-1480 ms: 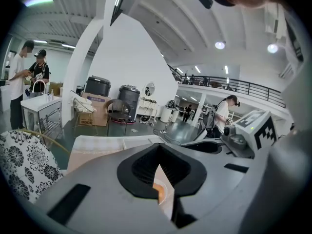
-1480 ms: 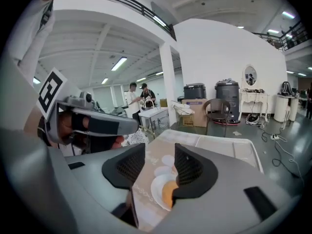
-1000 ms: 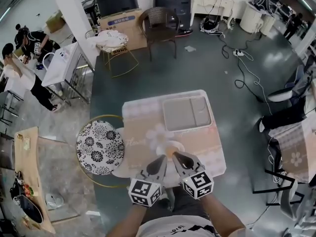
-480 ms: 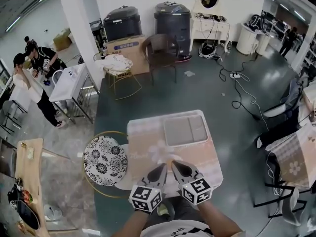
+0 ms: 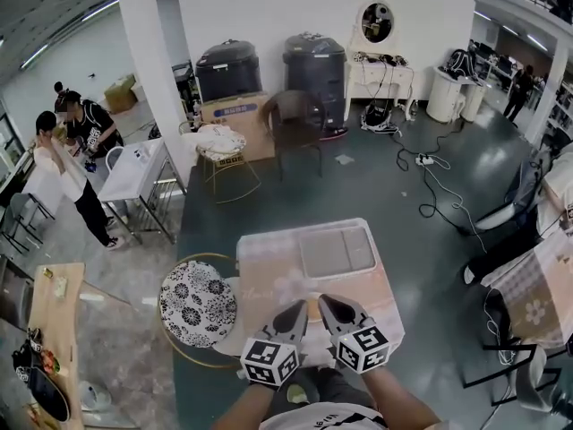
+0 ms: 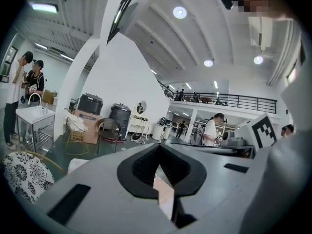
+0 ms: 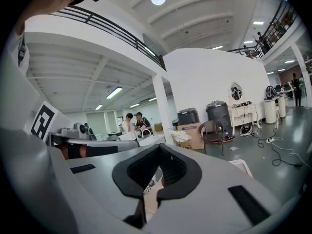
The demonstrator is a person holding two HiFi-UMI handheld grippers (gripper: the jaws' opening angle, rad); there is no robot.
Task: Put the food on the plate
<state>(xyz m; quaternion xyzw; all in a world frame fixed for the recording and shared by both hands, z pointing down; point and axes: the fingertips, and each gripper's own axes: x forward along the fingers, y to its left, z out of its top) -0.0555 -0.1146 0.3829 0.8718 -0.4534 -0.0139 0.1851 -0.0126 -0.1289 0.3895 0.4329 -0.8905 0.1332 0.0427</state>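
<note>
In the head view both grippers are held side by side over the near edge of a small table (image 5: 269, 249) with a pale pink cloth. The left gripper (image 5: 298, 308) and the right gripper (image 5: 324, 302) point away from me, each with its jaws together and nothing between them. A grey tray (image 5: 336, 251) lies at the table's far right. No plate or food can be made out; the grippers hide the near part of the table. In the gripper views the left gripper (image 6: 158, 147) and the right gripper (image 7: 160, 146) are tilted up toward the room, pads meeting.
A round stool (image 5: 197, 303) with a black-and-white floral seat stands left of the table. Beyond are a brown chair (image 5: 295, 119), a wire chair with cloth (image 5: 222, 146), bins and a box. Two people (image 5: 72, 150) stand far left. Cables (image 5: 430, 186) trail on the floor.
The head view has tipped upward, showing more of the room, and the table looks smaller and lower. A plate seen before between the gripper tips no longer shows. Both grippers stay together.
</note>
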